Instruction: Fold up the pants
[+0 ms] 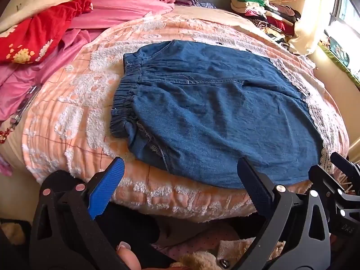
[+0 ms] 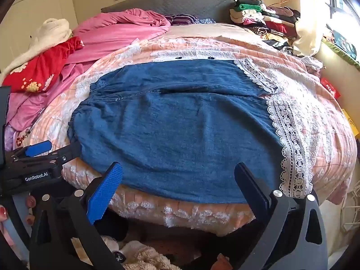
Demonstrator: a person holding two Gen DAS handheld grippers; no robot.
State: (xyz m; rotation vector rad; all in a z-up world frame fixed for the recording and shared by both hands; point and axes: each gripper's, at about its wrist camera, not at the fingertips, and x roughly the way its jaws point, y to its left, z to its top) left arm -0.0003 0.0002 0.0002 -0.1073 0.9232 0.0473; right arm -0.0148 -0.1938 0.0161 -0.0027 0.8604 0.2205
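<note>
A bed covered by a peach-and-white tufted quilt fills most of both views, bulging toward the lens. At centre frame on it lie the blue denim pants, folded into a broad flat rectangle, with the gathered elastic waistband at their left edge and a white lace hem along their right edge; their near edge reaches the bed's front edge at lower centre. In the upper left of the frame sits a heap of pink bedding with a red flowered garment beside it, and in the upper right a stack of folded clothes next to the grey headboard.

The left hand-held gripper sits at the lower edge of its own view, blue-padded fingers spread wide, empty, just before the pants' near edge. The right hand-held gripper is likewise spread apart and empty, at the pants' near edge.
</note>
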